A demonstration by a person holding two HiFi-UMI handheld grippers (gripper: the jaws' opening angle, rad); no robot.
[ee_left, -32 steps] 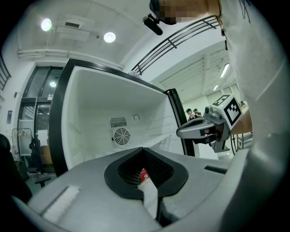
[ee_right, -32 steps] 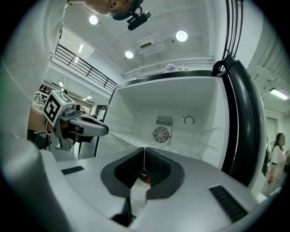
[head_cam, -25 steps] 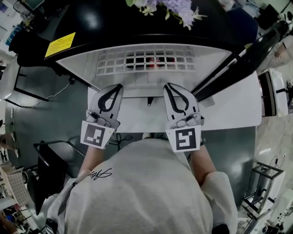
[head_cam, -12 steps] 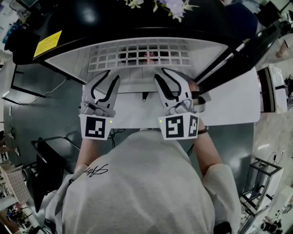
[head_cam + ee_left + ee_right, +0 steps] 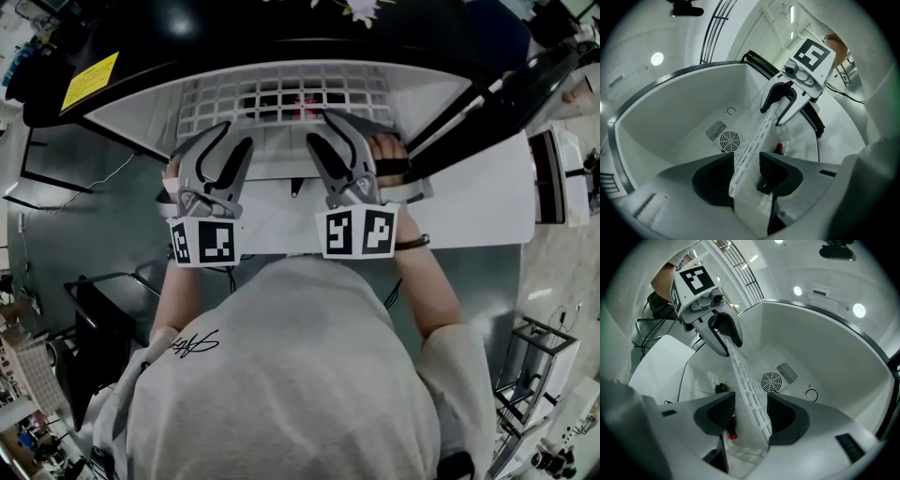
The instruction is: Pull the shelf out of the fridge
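Your L gripper (image 5: 743, 176) is open. Its jaws have just been spreading, and the near edge of the white grid shelf (image 5: 281, 98) stands btwn the dark pads w/o being pinched. Your R gripper (image 5: 750, 416) matches it: jaws just spread and apart, shelf edge btwn the pads, not clamped. Both are tilted, so the shelf reads as a slanted strip in each gripper view.

In the head view they sit side by side on the shelf's near edge, one L of centre, one R, clearly apart. Each has a cube (image 5: 202, 242) of black-and-white square markers facing you. Your hand (image 5: 386, 150) wraps the R gripper.

The shelf lies inside the fridge (image 5: 234, 37), spanning the white cavity, w/ its near edge close to the mouth. A red-capped bottle (image 5: 731, 428) shows below it. On the far wall is a round fan grille (image 5: 729, 139) w/ a slotted vent (image 5: 716, 130) beside it.

Writing: a yellow label (image 5: 89, 82) sits on the black fridge top, far L, print too small to read. A scrawled print on your shirt (image 5: 200, 347) isn't legible.

Edges and room: the door (image 5: 469, 211) stands open to the R. Its black edge (image 5: 487, 117) runs diagonally away from the R gripper. Grey floor (image 5: 103, 225) lies L of the fridge, w/ a black stand (image 5: 94, 328) near L. Pale flowers (image 5: 361, 7) sit on the fridge top, far side.
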